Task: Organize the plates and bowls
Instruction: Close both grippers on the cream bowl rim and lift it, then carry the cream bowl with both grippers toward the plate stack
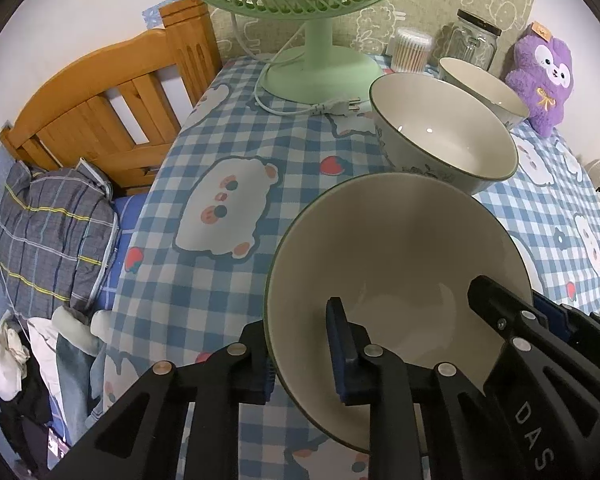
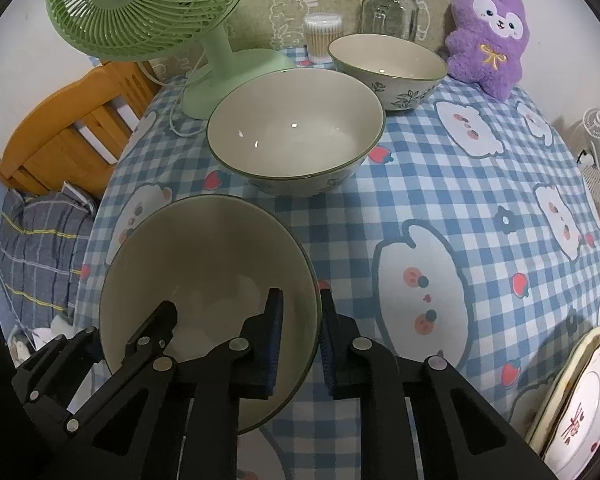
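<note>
You're working over a table spread with a blue checked cloth [image 2: 440, 208], a wooden bed frame [image 1: 100, 112] to the left, a green fan [image 2: 148, 8], a glass jar [image 2: 390, 10] and a purple plush toy [image 2: 486, 36] at the back. The nearest bowl [image 2: 204, 272] sits right under you: your left gripper [image 1: 300, 348] is clamped on its left rim, your right gripper [image 2: 300, 344] is pinched shut on its right rim. A second bowl [image 2: 296, 132] stands just behind it, a third bowl [image 2: 386, 68] further back, and plates [image 2: 576, 408] lie at the right edge
</note>
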